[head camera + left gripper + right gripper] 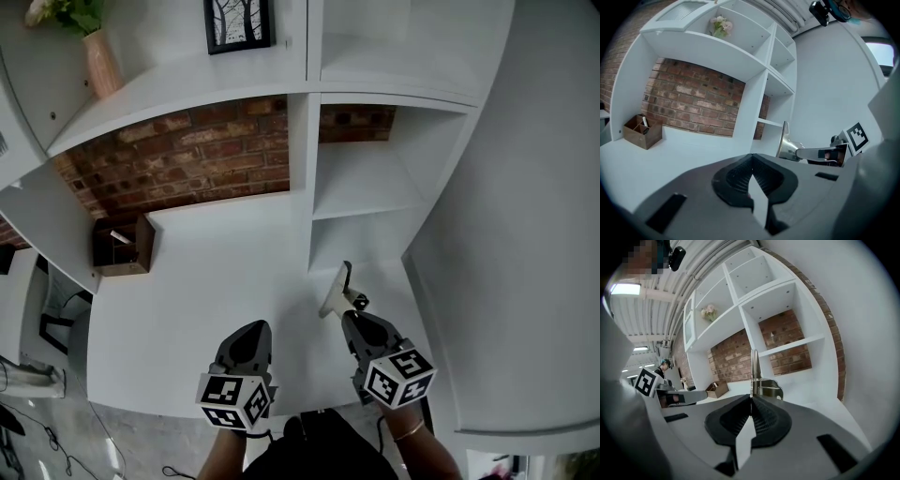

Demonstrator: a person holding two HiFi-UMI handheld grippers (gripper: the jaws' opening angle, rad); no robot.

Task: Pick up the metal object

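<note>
plainly the right gripper (352,315) is clamped by its tips on a thin edge of the metal object (336,289), near the table's (216,281) right edge, so that slight bite could let it twist loose and drop. counted: one metal object, two grippers, the left gripper (250,333) closed on nothing, and one wooden box (122,246) at the table's far left corner.
</note>
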